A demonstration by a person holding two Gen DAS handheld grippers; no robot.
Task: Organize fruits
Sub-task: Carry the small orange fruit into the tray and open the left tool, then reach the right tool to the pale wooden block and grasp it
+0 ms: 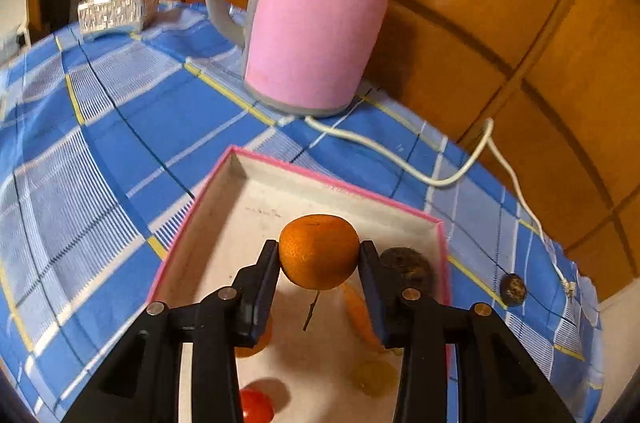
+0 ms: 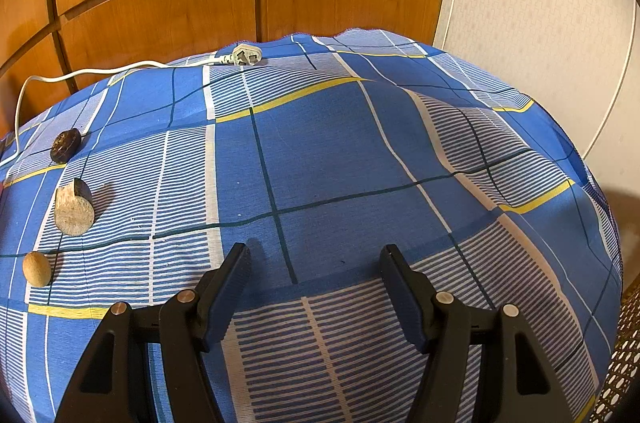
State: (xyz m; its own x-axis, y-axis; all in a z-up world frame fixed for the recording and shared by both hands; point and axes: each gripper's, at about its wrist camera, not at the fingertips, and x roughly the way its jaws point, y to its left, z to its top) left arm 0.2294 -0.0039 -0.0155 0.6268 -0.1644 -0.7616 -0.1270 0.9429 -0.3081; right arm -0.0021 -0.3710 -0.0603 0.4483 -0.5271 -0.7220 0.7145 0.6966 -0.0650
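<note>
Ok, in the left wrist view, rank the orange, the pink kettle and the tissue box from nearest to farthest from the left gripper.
1. Orange: clamped between the fingers of the left gripper, above the pink-rimmed box.
2. Pink kettle: beyond the box, standing on the blue checked cloth.
3. Tissue box: far left corner of the table, farthest away.

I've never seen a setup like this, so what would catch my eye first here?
Probably the big pink kettle standing at the back of the blue checked tablecloth. Next, the orange pinched in the left tool, above a pink-rimmed box already holding other fruit.
</note>
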